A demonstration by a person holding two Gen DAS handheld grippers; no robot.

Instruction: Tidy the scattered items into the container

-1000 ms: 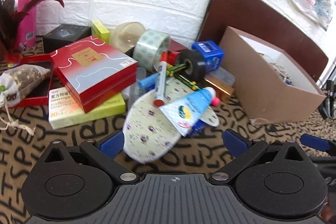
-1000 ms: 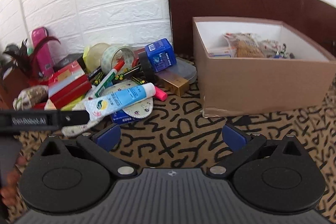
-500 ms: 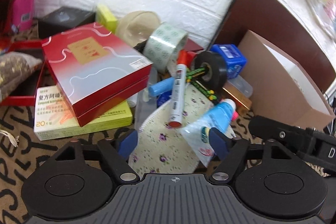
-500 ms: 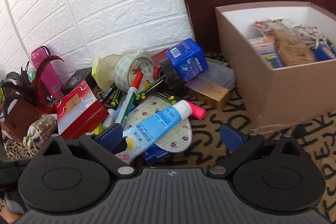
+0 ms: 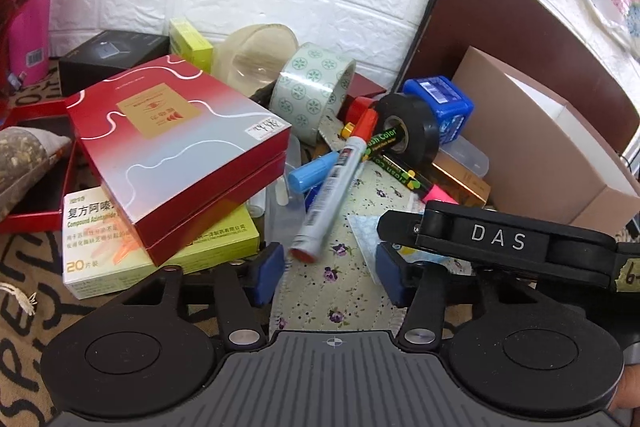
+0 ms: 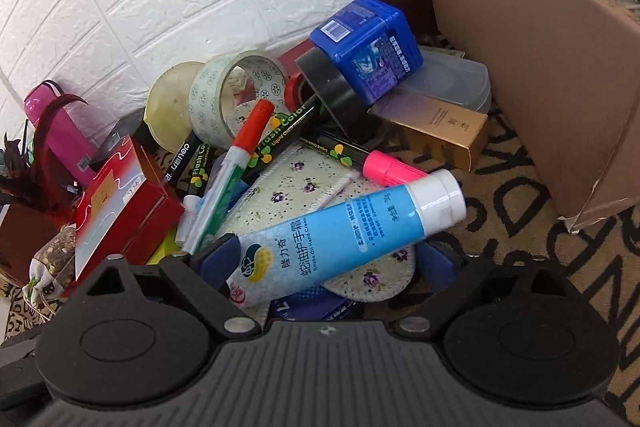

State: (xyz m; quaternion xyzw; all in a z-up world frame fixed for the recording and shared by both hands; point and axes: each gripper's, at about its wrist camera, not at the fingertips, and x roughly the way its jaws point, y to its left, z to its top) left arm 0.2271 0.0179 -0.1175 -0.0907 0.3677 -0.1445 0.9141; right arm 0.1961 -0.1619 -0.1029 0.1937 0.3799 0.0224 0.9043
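A pile of items lies left of the brown cardboard box (image 5: pixel 532 147), which also shows in the right wrist view (image 6: pixel 532 67). My left gripper (image 5: pixel 330 273) is open, its blue pads straddling a floral insole (image 5: pixel 340 291) just below a red-capped marker (image 5: pixel 336 183). My right gripper (image 6: pixel 328 259) is open, its jaws on either side of a blue hand cream tube (image 6: pixel 348 235) that lies on the insole (image 6: pixel 304 179). The right gripper's body (image 5: pixel 500 243) crosses the left wrist view and hides most of the tube.
A red gift box (image 5: pixel 180 147) rests on a yellow-green medicine box (image 5: pixel 160 247). Patterned tape roll (image 5: pixel 312 91), black tape (image 5: pixel 408 131), blue tub (image 6: pixel 368 43), gold box (image 6: pixel 440 131), pink highlighter (image 6: pixel 388 167) and several markers crowd the pile. A pink flask (image 5: pixel 28 11) stands at the far left.
Both grippers moved forward into the pile. The left jaws narrowed and now straddle the insole. The right gripper closed in around the hand cream tube and crossed into the left wrist view.
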